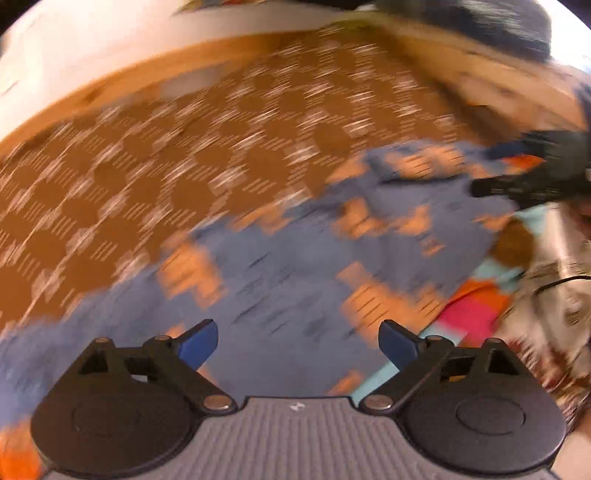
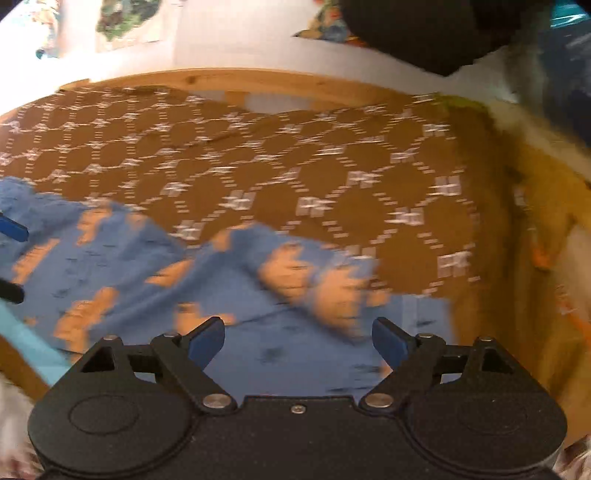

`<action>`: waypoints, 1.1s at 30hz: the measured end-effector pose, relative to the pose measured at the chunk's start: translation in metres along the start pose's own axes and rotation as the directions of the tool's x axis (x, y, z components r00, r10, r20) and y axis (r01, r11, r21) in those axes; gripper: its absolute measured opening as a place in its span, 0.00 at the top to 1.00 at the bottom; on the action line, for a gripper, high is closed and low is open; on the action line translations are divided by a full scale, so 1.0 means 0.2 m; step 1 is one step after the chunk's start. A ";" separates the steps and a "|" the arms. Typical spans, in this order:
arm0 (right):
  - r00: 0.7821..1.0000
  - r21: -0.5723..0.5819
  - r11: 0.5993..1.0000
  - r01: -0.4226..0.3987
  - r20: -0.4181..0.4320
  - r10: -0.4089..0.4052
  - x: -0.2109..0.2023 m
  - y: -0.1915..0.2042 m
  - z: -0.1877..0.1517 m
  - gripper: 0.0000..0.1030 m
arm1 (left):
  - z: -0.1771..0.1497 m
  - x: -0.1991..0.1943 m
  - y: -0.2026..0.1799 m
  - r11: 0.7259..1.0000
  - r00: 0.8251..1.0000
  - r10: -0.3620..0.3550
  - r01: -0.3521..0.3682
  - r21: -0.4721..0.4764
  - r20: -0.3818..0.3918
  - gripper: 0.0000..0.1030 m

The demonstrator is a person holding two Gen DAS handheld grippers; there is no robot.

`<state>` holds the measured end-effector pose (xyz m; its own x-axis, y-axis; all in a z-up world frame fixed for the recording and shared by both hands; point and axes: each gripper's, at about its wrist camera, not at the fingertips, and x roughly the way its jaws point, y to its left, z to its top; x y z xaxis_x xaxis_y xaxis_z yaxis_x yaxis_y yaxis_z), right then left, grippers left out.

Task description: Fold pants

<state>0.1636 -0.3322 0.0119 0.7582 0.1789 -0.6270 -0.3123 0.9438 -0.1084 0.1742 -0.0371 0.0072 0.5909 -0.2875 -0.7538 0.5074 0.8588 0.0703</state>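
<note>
The pants (image 1: 295,266) are blue with orange patches and lie spread on a brown patterned bedcover (image 1: 166,155). My left gripper (image 1: 297,345) is open and empty, just above the blue cloth. In the right wrist view the pants (image 2: 155,280) lie rumpled at lower left, with a raised fold near the middle. My right gripper (image 2: 298,341) is open and empty over the pants' near edge. The right gripper also shows at the right edge of the left wrist view (image 1: 535,173). Both views are blurred by motion.
A wooden bed frame (image 2: 229,79) and a white wall (image 2: 258,51) lie beyond the bedcover. A colourful striped cloth (image 1: 469,317) lies to the right of the pants. A dark object (image 2: 424,33) sits at the top right. The bedcover drops off at the right (image 2: 535,221).
</note>
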 end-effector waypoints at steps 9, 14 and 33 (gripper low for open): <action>0.999 -0.056 0.998 -0.032 0.032 0.034 0.13 -0.18 -0.08 0.40 | 0.24 0.30 -0.49 0.969 0.996 -0.070 0.054 0.241 0.057 0.26; 0.999 -0.124 0.991 -0.040 0.030 0.044 0.17 -0.14 -0.11 0.46 | 0.25 0.43 -0.58 0.952 0.999 -0.044 0.046 0.302 -0.015 0.52; 0.991 0.014 0.994 -0.107 0.082 0.106 0.17 -0.24 -0.07 0.96 | 0.26 0.46 -0.54 0.970 0.997 -0.024 0.041 0.238 -0.072 1.00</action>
<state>0.1951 -0.3750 -0.0151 0.7654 0.2998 -0.5694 -0.3837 0.9230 -0.0298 0.2061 -0.1777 -0.0358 0.5318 -0.2768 -0.8003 0.6656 0.7209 0.1930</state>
